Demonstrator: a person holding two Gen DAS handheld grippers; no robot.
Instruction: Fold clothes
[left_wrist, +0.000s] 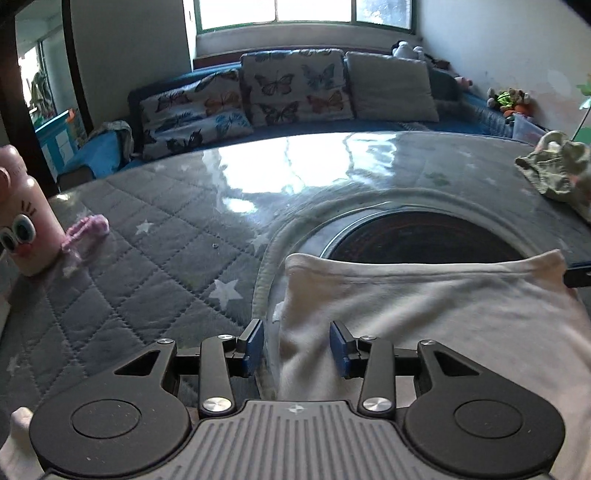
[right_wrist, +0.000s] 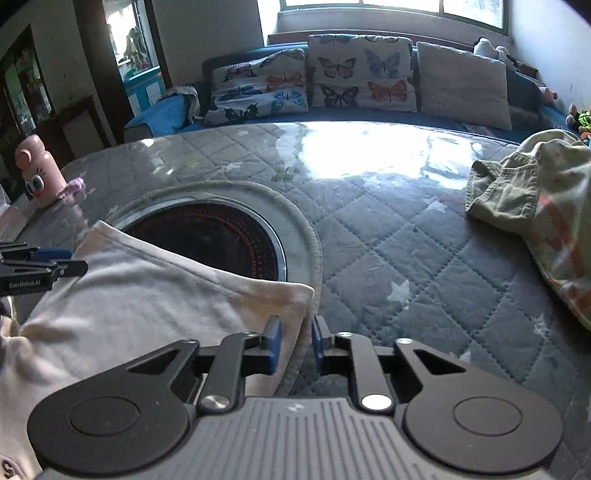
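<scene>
Left tool (left_wrist: 296, 345) astride white garment (left_wrist: 424, 306) edge, right tool (right_wrist: 296, 345) pinching its corner

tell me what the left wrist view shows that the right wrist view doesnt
Only the left wrist view: the left gripper from behind, jaws apart around the white garment's left edge. Only the right wrist view: the right gripper, jaws narrow about the garment's right edge, and a dark cabinet. Both share the garment, round black burner, pink bottle, green clothes, butterfly cushions.
</scene>
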